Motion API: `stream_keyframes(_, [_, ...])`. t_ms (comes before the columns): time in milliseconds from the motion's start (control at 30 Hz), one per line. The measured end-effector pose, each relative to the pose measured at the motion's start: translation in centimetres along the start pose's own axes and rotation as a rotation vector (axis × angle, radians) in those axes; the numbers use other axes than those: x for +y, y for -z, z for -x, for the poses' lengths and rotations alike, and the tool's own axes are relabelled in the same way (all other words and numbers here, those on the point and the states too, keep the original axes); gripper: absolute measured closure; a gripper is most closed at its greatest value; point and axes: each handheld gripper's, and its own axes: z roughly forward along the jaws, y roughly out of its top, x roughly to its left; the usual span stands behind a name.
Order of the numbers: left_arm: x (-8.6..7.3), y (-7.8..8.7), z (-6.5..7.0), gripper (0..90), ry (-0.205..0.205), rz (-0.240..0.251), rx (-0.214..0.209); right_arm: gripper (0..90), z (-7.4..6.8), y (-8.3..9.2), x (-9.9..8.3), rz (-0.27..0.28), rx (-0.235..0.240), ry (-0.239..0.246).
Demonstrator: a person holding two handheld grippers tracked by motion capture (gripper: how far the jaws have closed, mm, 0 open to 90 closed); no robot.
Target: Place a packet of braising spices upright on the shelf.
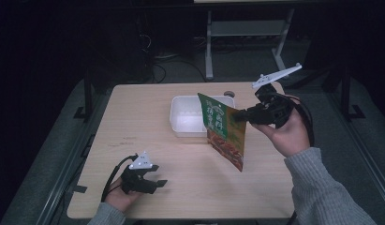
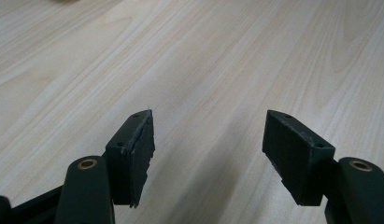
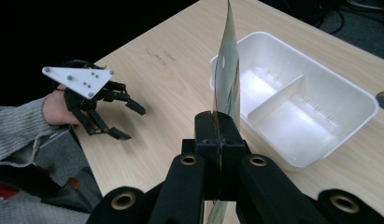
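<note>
Right hand-held gripper (image 1: 238, 116): jaws clenched on the edge of a green and orange food pouch (image 1: 224, 129), pads pressed flat against it from both sides. The pouch hangs in the air, upright and edge-gripped, its lower corner above the table (image 1: 148, 117) and clear of the surface. It sits at the right side of the scene, just in front of the near right corner of a white plastic tray (image 1: 181, 117).

From the right gripper view the pouch (image 3: 228, 74) shows edge-on, thin, rising straight from the closed jaws, with the tray (image 3: 339, 93) beside it; a divider splits the tray into two compartments.

Left hand-held gripper (image 1: 158, 175): released, jaws spread wide, nothing between them. It rests low at the near left of the table, well apart from pouch and tray. Its own view shows bare light wood grain between the two black pads (image 2: 138, 149).

Dark floor and a desk frame lie beyond the far edge.
</note>
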Motion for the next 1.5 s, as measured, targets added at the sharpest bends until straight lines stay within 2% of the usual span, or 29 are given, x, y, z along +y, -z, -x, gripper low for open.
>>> stream_keyframes(333, [0.0,0.1,0.0,33.5,0.006,0.009,0.005,90.0,0.7,0.4,1.5,0.006,-0.032,-0.016])
stream_keyframes(633, [-0.1,0.2,-0.2,33.4,0.011,0.016,0.006,90.0,1.9,0.3,3.3,0.024,-0.063,-0.028])
stream_keyframes(933, [-0.1,0.2,-0.3,33.0,0.012,0.018,0.007,90.0,3.0,0.3,5.1,0.039,-0.112,-0.039])
stream_keyframes(1500, [-0.1,0.2,-0.4,32.9,0.023,0.023,0.006,90.0,5.0,-0.6,6.5,0.047,-0.177,-0.059])
